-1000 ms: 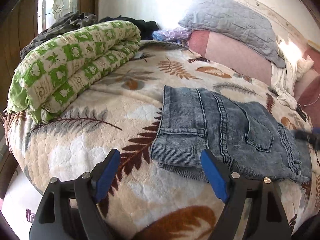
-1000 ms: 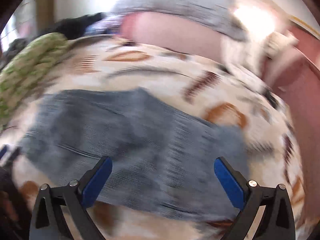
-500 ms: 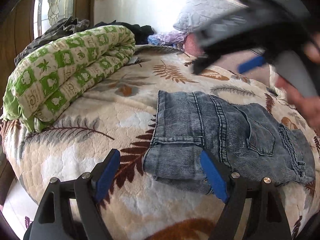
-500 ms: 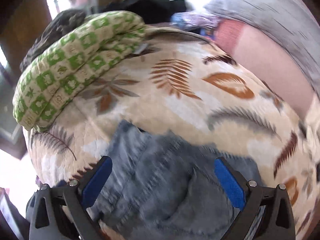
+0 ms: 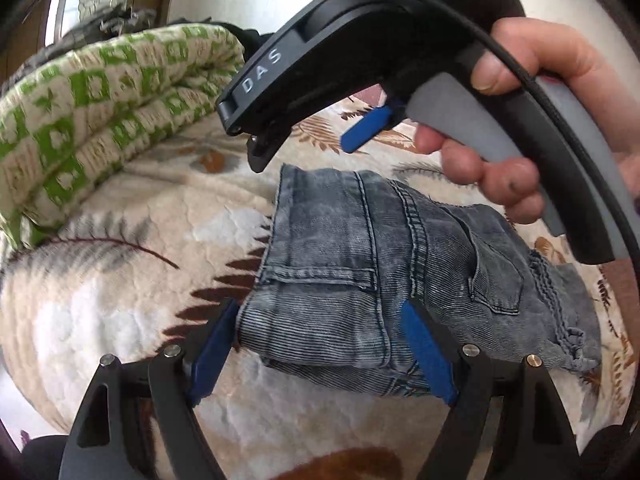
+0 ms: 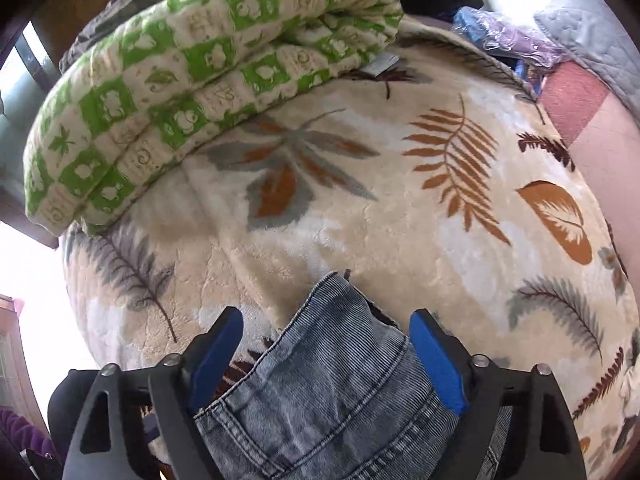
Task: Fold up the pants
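Observation:
Folded grey-blue denim pants (image 5: 400, 272) lie on a cream bedspread with leaf prints (image 5: 120, 280). My left gripper (image 5: 320, 352) is open, its blue pads on either side of the near left corner of the folded pants. My right gripper (image 6: 328, 360) is open, its pads on either side of the far corner of the pants (image 6: 328, 380). In the left wrist view the right gripper's black body (image 5: 360, 40) and the hand holding it hover over the pants' far edge.
A rolled green-and-cream checked quilt (image 6: 192, 80) lies at the left of the bed, also in the left wrist view (image 5: 100, 120). A grey pillow (image 6: 592, 48) and purple plastic-wrapped items (image 6: 512, 40) lie at the head. The bed edge drops off at left.
The right gripper swung over from the pants' right side to their far left corner. The left gripper moved closer to the near corner. Both stay open.

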Action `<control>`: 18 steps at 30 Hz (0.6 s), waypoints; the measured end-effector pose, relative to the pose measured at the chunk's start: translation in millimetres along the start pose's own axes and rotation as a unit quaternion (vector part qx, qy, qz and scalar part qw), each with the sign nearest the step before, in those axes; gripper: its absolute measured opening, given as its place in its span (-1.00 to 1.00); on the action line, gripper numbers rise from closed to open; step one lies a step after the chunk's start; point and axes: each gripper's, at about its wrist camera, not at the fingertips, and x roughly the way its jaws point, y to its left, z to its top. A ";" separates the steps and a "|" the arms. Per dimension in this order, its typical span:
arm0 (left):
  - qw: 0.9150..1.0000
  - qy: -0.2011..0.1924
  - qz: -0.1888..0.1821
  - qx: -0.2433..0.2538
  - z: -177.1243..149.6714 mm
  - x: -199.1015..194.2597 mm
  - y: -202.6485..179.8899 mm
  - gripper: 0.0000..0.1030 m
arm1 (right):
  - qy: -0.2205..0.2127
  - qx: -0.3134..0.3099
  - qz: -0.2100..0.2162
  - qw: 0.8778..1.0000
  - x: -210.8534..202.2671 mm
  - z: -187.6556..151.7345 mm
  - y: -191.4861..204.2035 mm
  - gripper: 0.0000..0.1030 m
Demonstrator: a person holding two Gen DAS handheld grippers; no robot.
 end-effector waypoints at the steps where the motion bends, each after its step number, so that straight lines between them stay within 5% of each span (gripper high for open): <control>1: 1.000 0.003 -0.002 -0.003 0.1 1.6 0.2 0.61 | 0.003 -0.003 -0.003 1.000 3.5 0.9 1.0 0.63; 9: 0.999 0.019 -0.025 -0.026 1.2 12.3 5.3 0.47 | 0.049 -0.004 -0.023 0.999 33.7 0.5 -8.3 0.29; 14: 0.999 0.017 -0.027 -0.026 4.6 14.8 7.6 0.25 | 0.061 0.011 -0.014 0.998 44.0 -2.4 -13.6 -0.34; 18: 0.998 0.006 -0.060 -0.014 11.6 14.6 6.3 -0.33 | 0.055 0.022 -0.017 0.998 38.3 -4.7 -17.3 -0.74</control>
